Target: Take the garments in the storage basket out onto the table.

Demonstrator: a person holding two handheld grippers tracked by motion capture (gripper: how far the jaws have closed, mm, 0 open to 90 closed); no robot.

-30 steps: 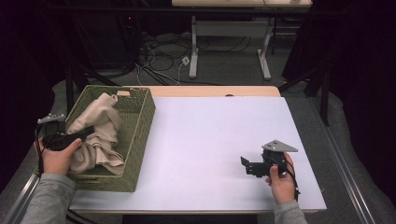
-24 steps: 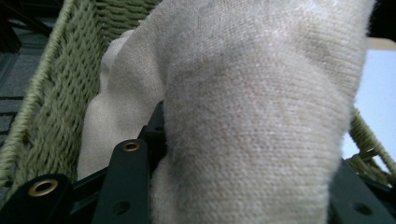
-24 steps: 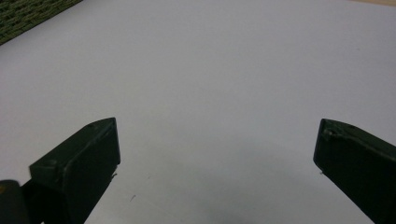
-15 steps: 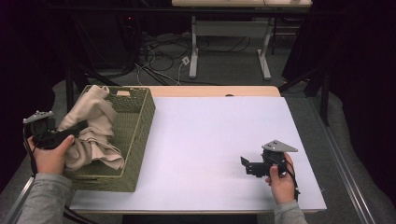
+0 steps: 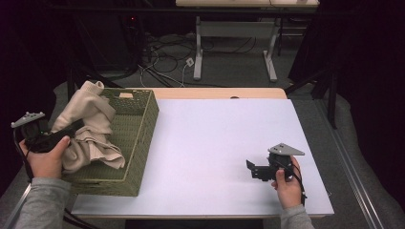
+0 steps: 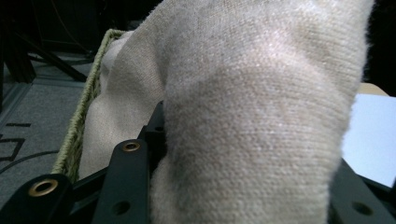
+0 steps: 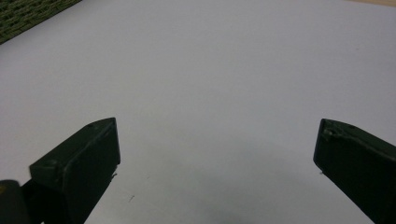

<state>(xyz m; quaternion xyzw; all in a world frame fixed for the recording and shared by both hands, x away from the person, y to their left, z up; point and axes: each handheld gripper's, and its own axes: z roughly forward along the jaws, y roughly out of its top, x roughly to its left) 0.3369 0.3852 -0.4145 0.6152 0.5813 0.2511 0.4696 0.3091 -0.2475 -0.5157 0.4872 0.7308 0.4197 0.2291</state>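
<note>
Left gripper clamped on beige cloth over the basket; right gripper idle with jaws apart.

The left gripper, at the bench's 9 o'clock edge, has its jaws closed on a fold of the beige knitted cloth, which is lifted partly above the olive-green woven basket and drapes down inside it. The basket sits on the white bench at its 9 o'clock side. The right gripper, near 4 o'clock, rests low over bare bench with its jaws wide apart, well apart from the basket.
</note>
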